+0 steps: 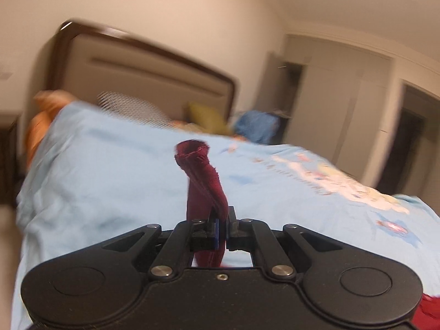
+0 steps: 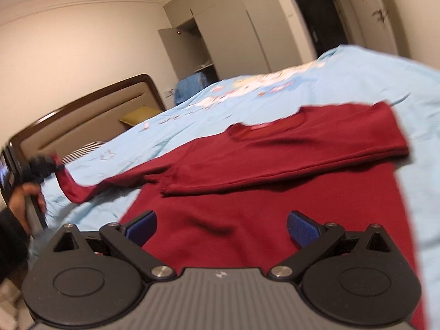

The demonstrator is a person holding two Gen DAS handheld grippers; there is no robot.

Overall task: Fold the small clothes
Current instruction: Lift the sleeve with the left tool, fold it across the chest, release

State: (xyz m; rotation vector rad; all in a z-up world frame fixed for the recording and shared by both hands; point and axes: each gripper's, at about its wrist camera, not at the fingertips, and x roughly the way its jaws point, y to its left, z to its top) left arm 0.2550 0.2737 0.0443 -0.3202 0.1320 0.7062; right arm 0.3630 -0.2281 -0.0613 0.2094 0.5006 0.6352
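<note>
1. The sweater (image 2: 275,170) is lying flat on the bedspread (image 2: 357,82), with one sleeve folded across its body.
2. Your right gripper (image 2: 221,227) is hovering over the sweater's lower part.
3. Your left gripper (image 1: 221,229) is pinching the other sleeve's cuff (image 1: 203,181), out beside the sweater toward the headboard (image 2: 82,115).

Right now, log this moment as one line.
left gripper: shut on sleeve cuff | right gripper: open above dark red knit sweater | light blue bedspread

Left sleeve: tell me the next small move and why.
Probably carry the left sleeve across onto the sweater body. The left gripper is shut on its cuff, the other sleeve already lies folded across, and the right gripper is open.
</note>
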